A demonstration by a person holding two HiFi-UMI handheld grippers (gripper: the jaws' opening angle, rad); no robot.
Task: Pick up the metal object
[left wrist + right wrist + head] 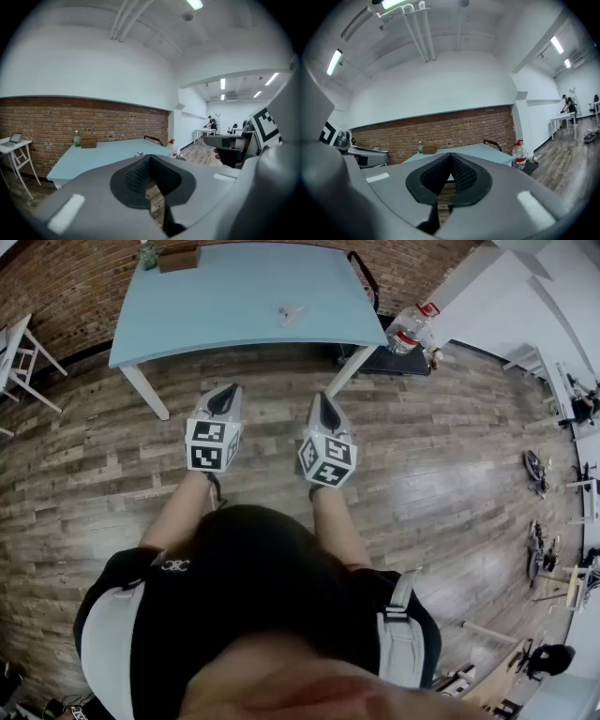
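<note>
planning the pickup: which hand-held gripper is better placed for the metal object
Right, probably: the right hand-held gripper lines up closer with the metal object than the left hand-held gripper; both shut, empty.

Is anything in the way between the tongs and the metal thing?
Nothing visible. The metal object lies in the open on the table; only floor separates the table from the left tongs and right tongs.

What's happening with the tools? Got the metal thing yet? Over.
Left tool shut, empty. Right tool shut, empty. Metal object on blue table, untouched. Nothing blocking.
</note>
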